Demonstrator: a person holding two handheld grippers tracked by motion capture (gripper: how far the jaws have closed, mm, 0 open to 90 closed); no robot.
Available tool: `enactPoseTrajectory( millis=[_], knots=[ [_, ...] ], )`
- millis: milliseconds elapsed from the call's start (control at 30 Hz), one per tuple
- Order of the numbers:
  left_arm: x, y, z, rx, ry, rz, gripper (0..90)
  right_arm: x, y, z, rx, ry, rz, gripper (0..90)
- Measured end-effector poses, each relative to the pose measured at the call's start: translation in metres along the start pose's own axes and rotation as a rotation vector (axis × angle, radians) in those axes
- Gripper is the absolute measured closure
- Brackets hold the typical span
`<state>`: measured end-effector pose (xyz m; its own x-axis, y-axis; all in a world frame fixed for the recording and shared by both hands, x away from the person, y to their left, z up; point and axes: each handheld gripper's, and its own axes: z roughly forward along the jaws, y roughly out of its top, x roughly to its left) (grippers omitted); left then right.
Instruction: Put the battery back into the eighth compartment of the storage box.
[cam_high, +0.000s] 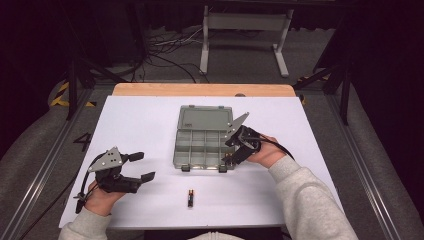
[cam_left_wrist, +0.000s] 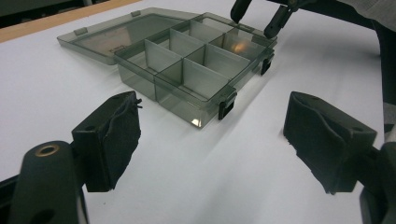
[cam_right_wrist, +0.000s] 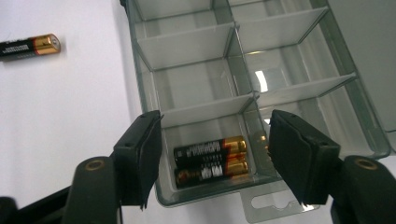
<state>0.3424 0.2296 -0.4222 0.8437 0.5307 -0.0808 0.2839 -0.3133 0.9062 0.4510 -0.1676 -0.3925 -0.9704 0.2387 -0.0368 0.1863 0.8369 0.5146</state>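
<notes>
A clear grey organizer box (cam_high: 176, 150) lies open mid-table, its lid (cam_high: 202, 118) flat behind it. My right gripper (cam_high: 229, 151) hovers over the box's near right corner. In the right gripper view its jaws (cam_right_wrist: 215, 149) stand open on either side of a corner compartment. Two black-and-gold batteries (cam_right_wrist: 210, 161) lie side by side in that compartment, and the pads touch neither. A third battery (cam_high: 190, 197) lies loose on the white table near the front edge, also seen as the loose battery (cam_right_wrist: 28, 46). My left gripper (cam_high: 145, 166) rests at the front left, open with nothing between its pads (cam_left_wrist: 112, 140).
The box's other compartments (cam_left_wrist: 187, 77) look bare, and the right gripper (cam_left_wrist: 256, 21) shows past its far end. The white table sheet (cam_high: 140, 125) ends at a wooden strip (cam_high: 200, 90) at the back. Cables and a stand sit on the floor beyond.
</notes>
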Motion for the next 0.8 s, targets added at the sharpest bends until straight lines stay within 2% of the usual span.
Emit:
enactPoseTrajectory(
  millis=[100, 333, 633, 800],
  knots=[
    [0.000, 0.000, 0.000, 0.001, 0.000, -0.001, 19.0, 0.003, 0.001, -0.004, -0.017, -0.006, 0.009, 28.9],
    [0.000, 0.000, 0.000, 0.000, 0.005, 0.001, 19.0, 0.015, 0.011, -0.014, -0.071, -0.032, -0.017, 17.3],
    [0.000, 0.000, 0.000, -0.005, 0.005, 0.005, 19.0, 0.040, 0.026, -0.025, -0.117, -0.038, -0.051, 11.0],
    [0.000, 0.000, -0.002, -0.010, 0.004, -0.001, 19.0, 0.052, 0.036, -0.033, -0.145, -0.035, -0.046, 9.9]
  ],
)
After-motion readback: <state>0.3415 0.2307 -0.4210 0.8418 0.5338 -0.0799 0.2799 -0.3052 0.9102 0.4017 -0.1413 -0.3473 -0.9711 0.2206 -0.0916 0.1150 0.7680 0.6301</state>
